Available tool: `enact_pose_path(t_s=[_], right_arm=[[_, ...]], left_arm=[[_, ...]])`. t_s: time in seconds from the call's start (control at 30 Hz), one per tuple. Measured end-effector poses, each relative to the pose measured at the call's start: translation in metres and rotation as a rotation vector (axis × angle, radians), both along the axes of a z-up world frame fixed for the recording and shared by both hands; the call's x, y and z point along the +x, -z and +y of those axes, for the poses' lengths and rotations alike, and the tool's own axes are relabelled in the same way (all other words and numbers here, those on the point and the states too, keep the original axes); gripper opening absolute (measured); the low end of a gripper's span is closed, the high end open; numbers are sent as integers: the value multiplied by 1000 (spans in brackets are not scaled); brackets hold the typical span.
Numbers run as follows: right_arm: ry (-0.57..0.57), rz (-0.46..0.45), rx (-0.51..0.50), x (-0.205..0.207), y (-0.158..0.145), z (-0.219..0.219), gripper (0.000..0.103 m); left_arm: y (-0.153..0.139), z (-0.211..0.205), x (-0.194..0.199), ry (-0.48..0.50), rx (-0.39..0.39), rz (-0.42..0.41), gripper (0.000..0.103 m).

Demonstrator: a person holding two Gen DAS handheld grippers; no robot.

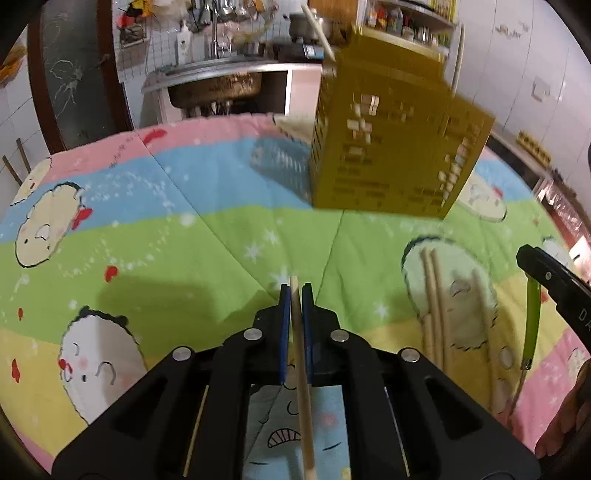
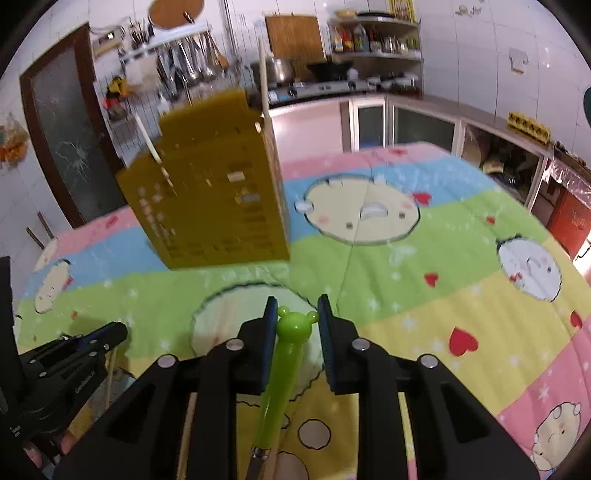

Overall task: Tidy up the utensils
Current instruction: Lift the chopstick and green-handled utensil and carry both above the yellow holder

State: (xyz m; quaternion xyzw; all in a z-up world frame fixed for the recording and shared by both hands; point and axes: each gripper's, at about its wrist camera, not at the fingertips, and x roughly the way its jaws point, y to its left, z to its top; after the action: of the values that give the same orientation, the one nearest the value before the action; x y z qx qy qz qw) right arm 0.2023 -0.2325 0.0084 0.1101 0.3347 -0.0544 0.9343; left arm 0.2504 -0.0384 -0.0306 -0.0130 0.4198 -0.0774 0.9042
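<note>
Left gripper (image 1: 296, 295) clamps chopstick (image 1: 300, 354); right gripper (image 2: 297, 314) around green-handled utensil (image 2: 282, 369), contact unclear, head hidden.

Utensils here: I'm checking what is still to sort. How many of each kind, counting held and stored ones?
Pale wooden chopsticks: 6 (1 in the left gripper, 3 lying on the cartoon-print cloth, 2 in the yellow perforated plastic holder)
Green-handled utensil with bear-shaped end: 1 (in the right gripper)
Total: 7
</note>
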Motion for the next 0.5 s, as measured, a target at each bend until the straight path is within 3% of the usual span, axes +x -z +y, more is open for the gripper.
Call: enact_pose_path(t_s=[0.3, 0.5], right_arm=[[-12, -161, -42, -30, -44, 6, 22], [-26, -233, -67, -41, -60, 13, 22]], left_arm=[[-60, 15, -32, 5, -84, -207, 4], [-87, 18, -51, 21, -85, -313, 4]])
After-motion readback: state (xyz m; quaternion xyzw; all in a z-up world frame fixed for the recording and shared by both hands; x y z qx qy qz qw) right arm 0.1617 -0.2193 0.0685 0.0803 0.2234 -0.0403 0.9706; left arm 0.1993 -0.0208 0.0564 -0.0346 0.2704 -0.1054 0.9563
